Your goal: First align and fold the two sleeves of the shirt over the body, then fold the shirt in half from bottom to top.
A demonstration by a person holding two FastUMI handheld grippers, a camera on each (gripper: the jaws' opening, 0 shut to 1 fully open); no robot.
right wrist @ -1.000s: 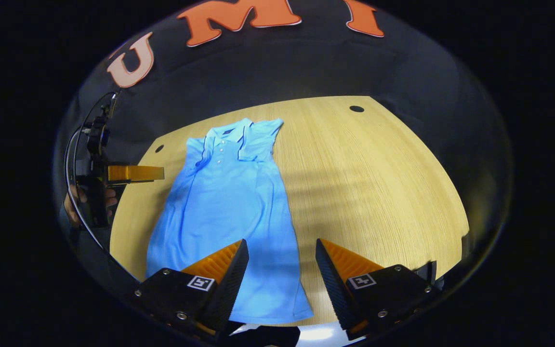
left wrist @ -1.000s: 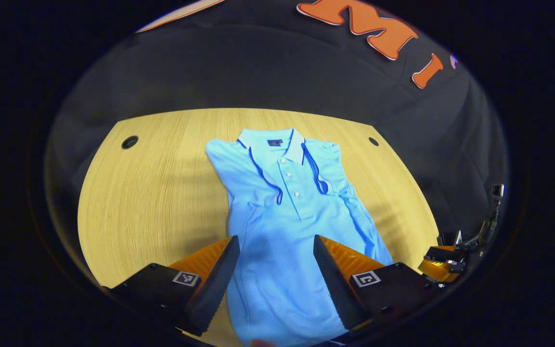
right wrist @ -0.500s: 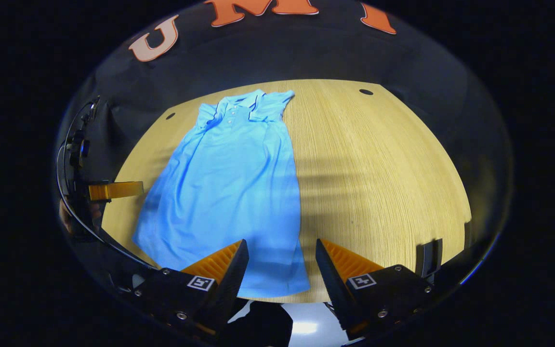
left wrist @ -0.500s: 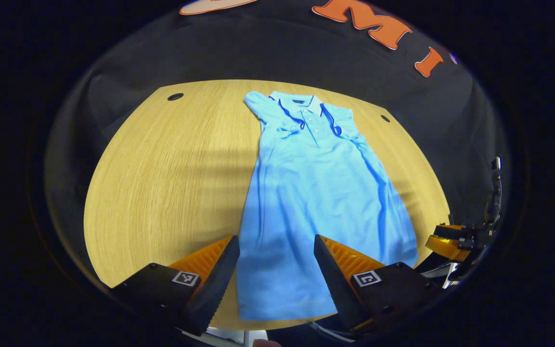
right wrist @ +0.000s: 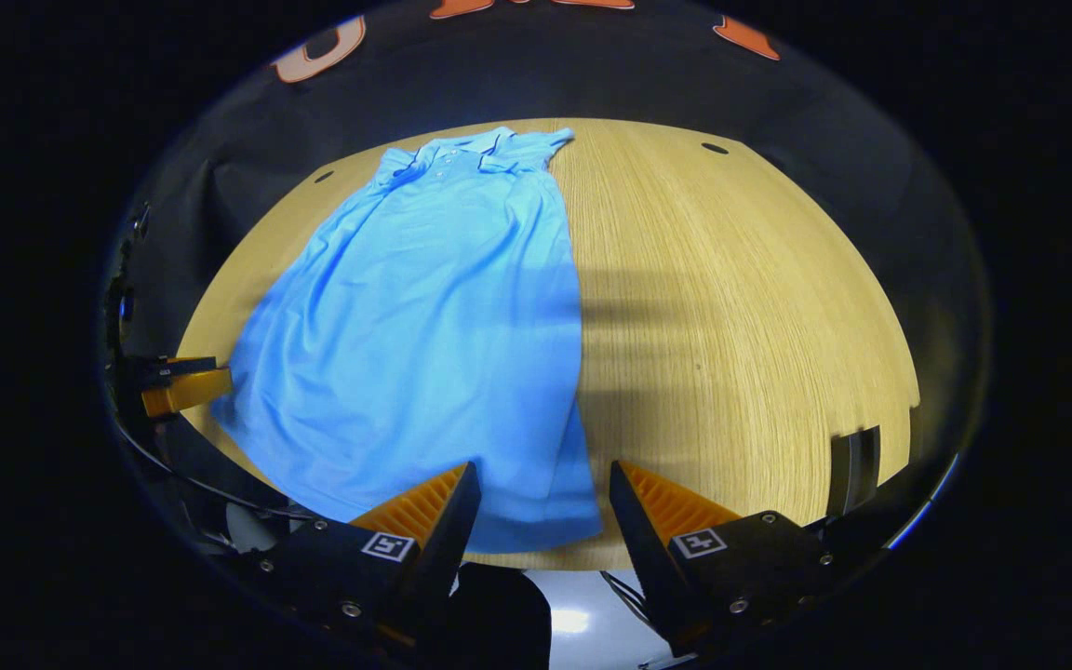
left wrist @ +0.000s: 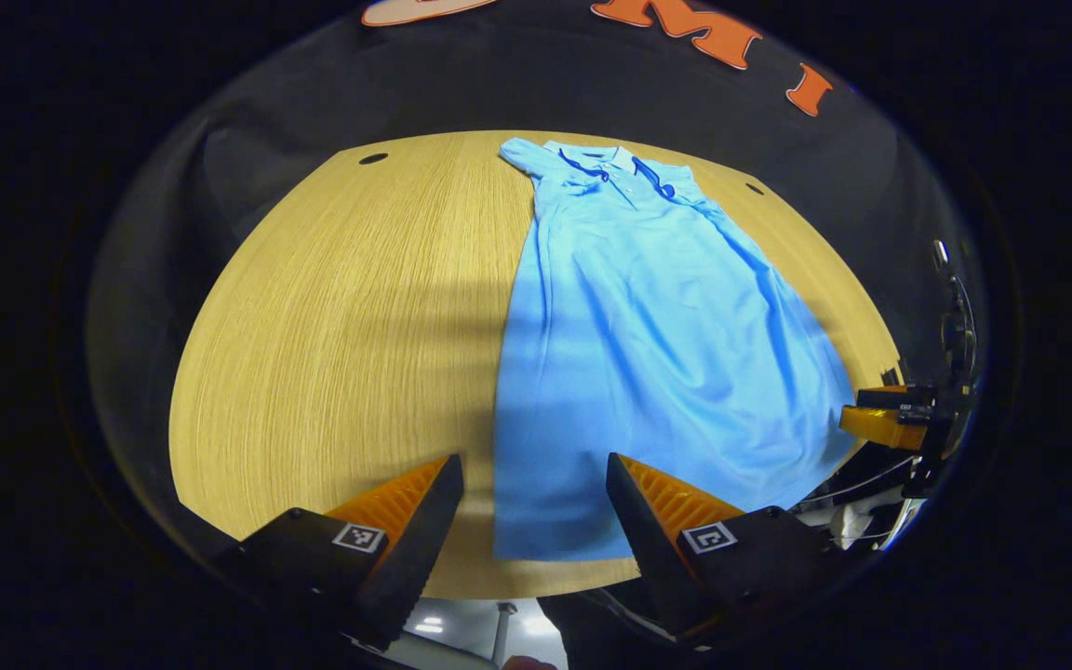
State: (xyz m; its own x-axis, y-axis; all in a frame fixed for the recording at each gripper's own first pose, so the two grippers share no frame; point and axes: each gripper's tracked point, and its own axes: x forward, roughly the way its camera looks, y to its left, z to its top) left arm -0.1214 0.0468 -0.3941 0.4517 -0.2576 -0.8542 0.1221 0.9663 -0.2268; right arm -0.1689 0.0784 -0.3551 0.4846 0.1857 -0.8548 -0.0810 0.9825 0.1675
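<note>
Blue shirt [left wrist: 648,344], sleeves folded, is lying flat; I am drawing both grippers [left wrist: 529,507] [right wrist: 541,507], fingers open, back to the table's [left wrist: 331,326] near edge for the hem.

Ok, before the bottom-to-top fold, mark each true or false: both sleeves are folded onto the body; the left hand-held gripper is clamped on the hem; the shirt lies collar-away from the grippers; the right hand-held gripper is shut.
1. Both sleeves are folded over the shirt body: true.
2. The left hand-held gripper is clamped on the hem: false; it is open, the hem lying untouched.
3. The collar lies at the far end of the table: true.
4. The right hand-held gripper is shut: false; its jaws stand apart near the hem's corner.
</note>
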